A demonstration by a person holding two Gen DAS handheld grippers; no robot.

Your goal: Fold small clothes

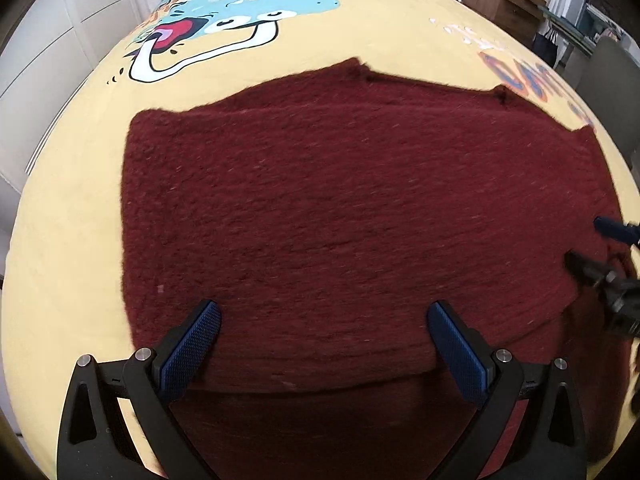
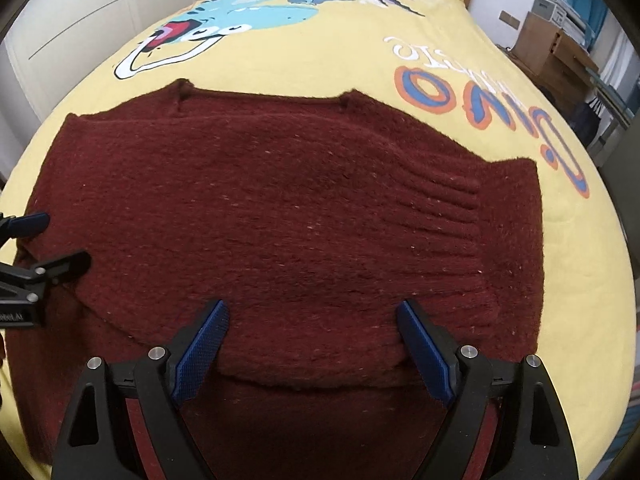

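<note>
A dark red knitted sweater (image 1: 340, 208) lies flat on the yellow bed cover, sleeves folded in across the body; it also shows in the right wrist view (image 2: 280, 220), with a ribbed cuff (image 2: 452, 216) at its right. My left gripper (image 1: 324, 320) is open and empty, just above the near folded edge. My right gripper (image 2: 312, 320) is open and empty over the near edge of the folded sleeve. Each gripper shows at the side of the other's view: the right one (image 1: 596, 248), the left one (image 2: 56, 240).
The yellow bed cover (image 1: 380, 32) has a dinosaur print (image 1: 240, 4) and orange and blue letters (image 2: 480, 108). White wardrobe doors (image 1: 48, 40) stand at the left. Wooden furniture and shelves (image 1: 512, 0) stand at the right of the bed.
</note>
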